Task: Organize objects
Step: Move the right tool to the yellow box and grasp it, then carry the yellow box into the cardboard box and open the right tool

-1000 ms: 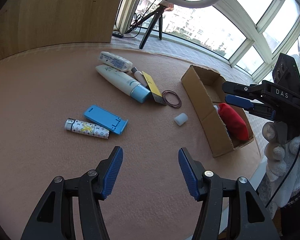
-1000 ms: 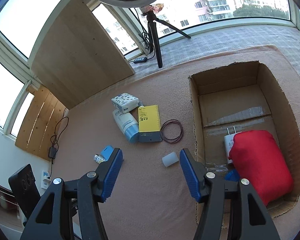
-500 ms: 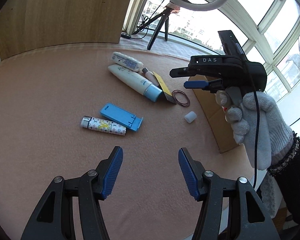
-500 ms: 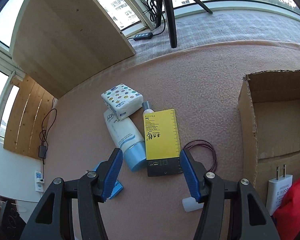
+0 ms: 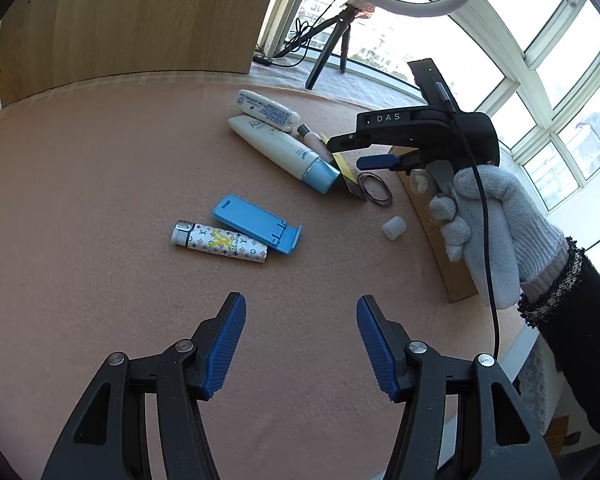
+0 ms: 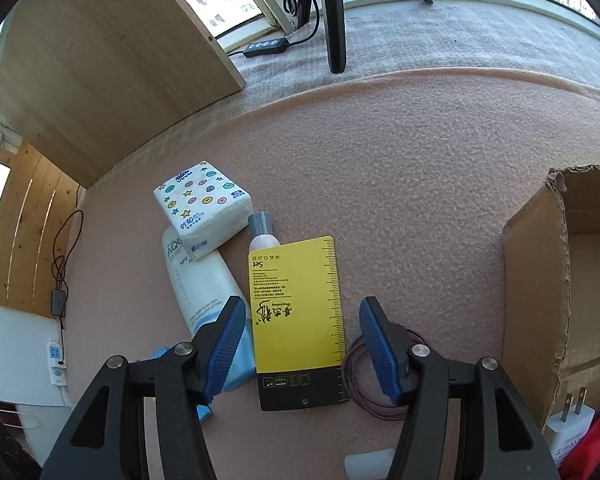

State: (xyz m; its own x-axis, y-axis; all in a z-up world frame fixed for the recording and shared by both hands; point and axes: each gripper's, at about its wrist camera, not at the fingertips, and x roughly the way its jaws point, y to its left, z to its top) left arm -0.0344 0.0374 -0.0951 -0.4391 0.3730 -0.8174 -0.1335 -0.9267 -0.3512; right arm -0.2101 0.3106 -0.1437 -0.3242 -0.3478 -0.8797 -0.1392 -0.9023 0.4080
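Two items boxed so far: white plug (image 6: 568,420) and red pouch (image 6: 598,440) inside cardboard box (image 6: 536,300), rightward of right gripper (image 6: 302,344). Spread wide, empty, straddling yellow card (image 6: 296,304). Left gripper (image 5: 300,344) equally open, idle. Most clutter still ahead, unpacked.

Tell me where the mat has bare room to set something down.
Free: the mat between the wooden board and the patterned tube, and before the left gripper. Crowded: around the white tube, yellow card and box.
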